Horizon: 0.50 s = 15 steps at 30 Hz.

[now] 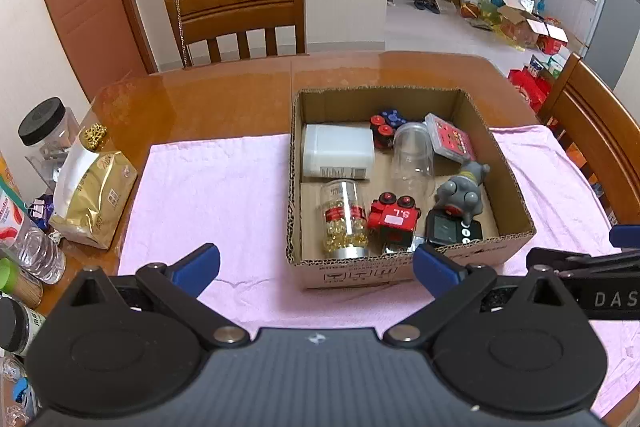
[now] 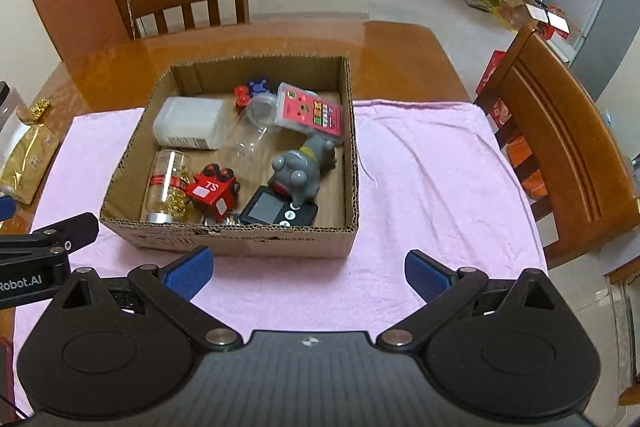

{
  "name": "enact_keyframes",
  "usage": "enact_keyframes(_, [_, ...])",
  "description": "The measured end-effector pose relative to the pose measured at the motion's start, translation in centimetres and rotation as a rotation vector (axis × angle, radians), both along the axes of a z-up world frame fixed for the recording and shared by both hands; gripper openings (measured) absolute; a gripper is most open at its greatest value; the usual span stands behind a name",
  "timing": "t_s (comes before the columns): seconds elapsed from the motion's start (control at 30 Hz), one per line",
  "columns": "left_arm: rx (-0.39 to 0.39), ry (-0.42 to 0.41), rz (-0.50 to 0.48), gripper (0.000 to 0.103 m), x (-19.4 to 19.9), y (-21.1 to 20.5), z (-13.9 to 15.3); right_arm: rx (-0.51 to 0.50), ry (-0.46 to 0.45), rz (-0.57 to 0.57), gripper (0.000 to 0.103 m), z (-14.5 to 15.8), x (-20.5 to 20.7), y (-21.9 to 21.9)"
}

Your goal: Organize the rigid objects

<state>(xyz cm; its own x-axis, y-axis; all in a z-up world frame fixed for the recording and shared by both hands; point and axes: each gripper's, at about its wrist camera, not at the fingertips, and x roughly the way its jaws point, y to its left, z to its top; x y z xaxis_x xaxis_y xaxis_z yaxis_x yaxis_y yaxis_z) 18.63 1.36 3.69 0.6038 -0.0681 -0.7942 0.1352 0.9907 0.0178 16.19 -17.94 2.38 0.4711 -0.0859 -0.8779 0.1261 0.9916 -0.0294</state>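
Cardboard box (image 1: 400,269) sits on a pink cloth (image 1: 208,187) spread over the wooden tabletop (image 1: 224,95), roughly mid-table, near the front edge.

Inside the box:
- white plastic container (image 1: 338,151) lying flat at the back-left
- clear empty jar (image 1: 413,163) on its side just right of it
- red/blue toy (image 1: 385,127) w/ red wheels at the back wall
- pink card pack (image 1: 450,141) leaning at the back-right
- grey animal figurine (image 1: 462,193) toward the right wall, tipped over
- bottle of yellow capsules (image 1: 345,221) lying front-left, silver cap toward the front wall
- red toy train (image 1: 394,219) touching the bottle's right side
- small black device w/ screen (image 1: 452,229) front-right, under the figurine's base

Left gripper (image 1: 316,267) hovers just in front of the box's front wall, blue pads spread wide, nothing between them. Right gripper (image 2: 306,269) also at the front, over bare cloth by the box's front-right corner, jaws spread wide, holding nothing.

Along the table's left edge: gold foil bag (image 1: 94,199), black-lidded clear jar (image 1: 46,125), water bottle (image 1: 34,247). Wooden chair (image 1: 240,19) at the far edge, another chair (image 2: 560,155) at the right edge.
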Motion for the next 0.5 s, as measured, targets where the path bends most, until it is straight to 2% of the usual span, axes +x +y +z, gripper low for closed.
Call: enact_keyframes(0.5, [0.004,-0.009,0.005,0.102,-0.17,-0.20,0.60,0.002,-0.024,0.006,0.103,0.73,-0.33,0.43])
